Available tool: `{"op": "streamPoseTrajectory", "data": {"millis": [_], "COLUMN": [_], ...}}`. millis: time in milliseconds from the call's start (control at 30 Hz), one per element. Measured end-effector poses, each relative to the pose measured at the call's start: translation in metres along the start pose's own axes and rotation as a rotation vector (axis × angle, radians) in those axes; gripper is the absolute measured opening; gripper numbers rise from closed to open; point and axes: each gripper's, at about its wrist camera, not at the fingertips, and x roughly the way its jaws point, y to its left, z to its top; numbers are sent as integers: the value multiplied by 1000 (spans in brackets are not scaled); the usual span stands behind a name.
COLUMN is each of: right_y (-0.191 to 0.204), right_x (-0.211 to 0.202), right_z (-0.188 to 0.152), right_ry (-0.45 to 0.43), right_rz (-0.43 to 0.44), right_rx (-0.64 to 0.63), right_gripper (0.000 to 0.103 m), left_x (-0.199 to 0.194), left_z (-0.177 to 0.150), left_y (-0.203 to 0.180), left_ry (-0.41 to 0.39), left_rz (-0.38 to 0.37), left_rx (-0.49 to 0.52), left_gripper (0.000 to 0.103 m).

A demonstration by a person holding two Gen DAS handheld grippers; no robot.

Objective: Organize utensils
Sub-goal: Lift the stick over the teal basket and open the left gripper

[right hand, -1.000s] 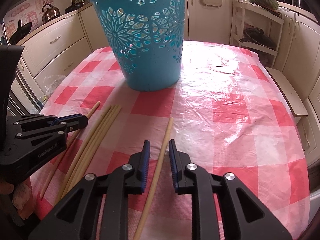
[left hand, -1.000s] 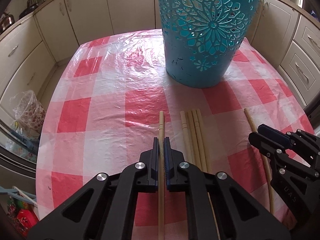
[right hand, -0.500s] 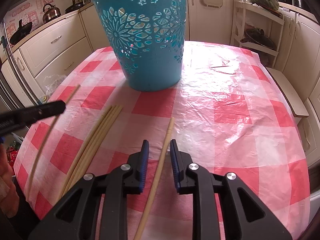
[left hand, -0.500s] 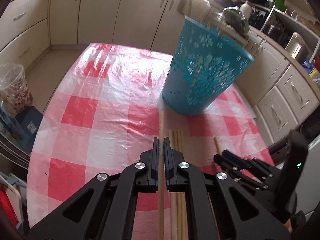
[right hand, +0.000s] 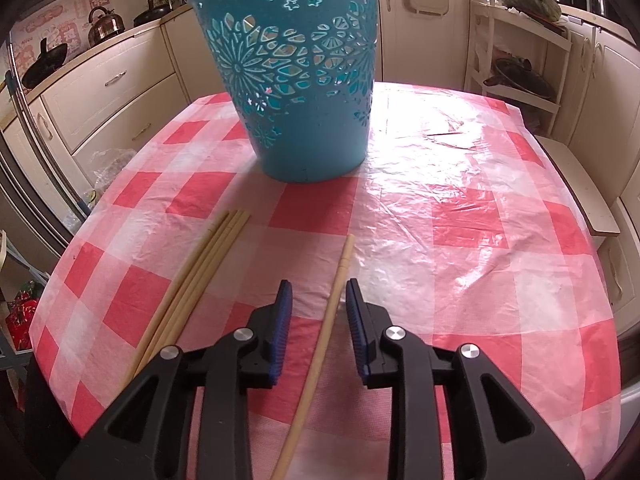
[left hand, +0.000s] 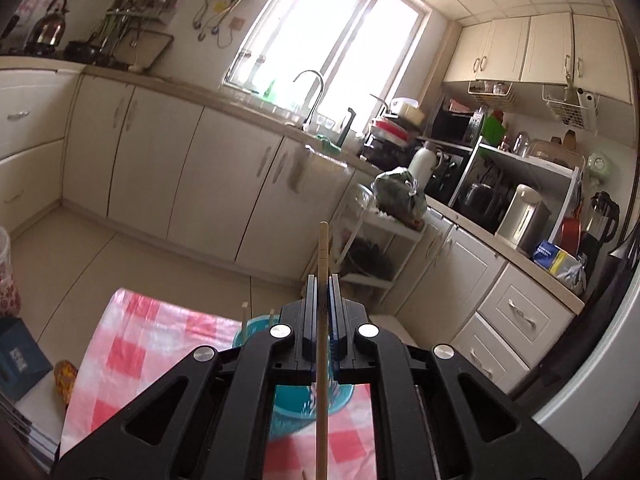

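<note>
My left gripper (left hand: 321,280) is shut on a wooden chopstick (left hand: 322,248), raised high over the table with the stick pointing toward the kitchen cabinets. Below it, mostly hidden by the jaws, stands the blue cut-out basket (left hand: 256,326) with two chopstick tips poking above its rim. In the right wrist view the same basket (right hand: 296,92) stands on the red-checked tablecloth (right hand: 460,216). My right gripper (right hand: 319,286) hovers low with its jaws opening around a single chopstick (right hand: 338,276) that lies on the cloth, pads apart from it. A bundle of several chopsticks (right hand: 200,268) lies to its left.
Cream cabinets ring the table. A white rack with bags (left hand: 396,208) stands beyond the table's far side, and a blue box (left hand: 20,360) sits on the floor at the left. A bench edge (right hand: 580,184) runs along the table's right.
My left gripper has risen and tilted up with its chopstick, so its view now shows the kitchen and the basket from above. The right gripper's jaws have widened around the lying chopstick.
</note>
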Motion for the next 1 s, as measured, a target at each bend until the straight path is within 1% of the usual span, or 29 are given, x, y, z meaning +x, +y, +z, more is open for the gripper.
{"op": "streamPoseTrajectory", "data": {"millis": [100, 200, 367, 433, 500, 700, 800, 900, 1000], "right_y": [-2, -4, -8, -9, -9, -7, -8, -8, -8], "right_x": [0, 0, 0, 0, 0, 1, 1, 1, 1], "right_z": [0, 0, 1, 1, 2, 2, 2, 2, 2], "right_ry": [-1, -1, -1, -1, 0, 0, 0, 0, 0], "right_rz": [13, 30, 61, 72, 80, 87, 89, 89, 89], "right_rx": [8, 20, 37, 42, 41, 39, 40, 40, 41], "right_gripper": [30, 31, 34, 36, 38, 40, 40, 41, 41], "left_x": [25, 50, 83, 86, 84, 79, 79, 81, 86], "left_z": [17, 23, 10, 0, -9, -20, -25, -29, -35], "left_y": [-7, -5, 1, 5, 4, -1, -4, -3, -4], "left_ry": [-57, -93, -108, -116, -143, -203, -210, -180, -128], "left_rz": [28, 47, 93, 113, 141, 189, 208, 201, 195], "left_rx": [-4, -34, -43, -45, -34, -1, 31, 45, 73], "left_gripper": [5, 5, 5, 5, 5, 5, 5, 5, 5]}}
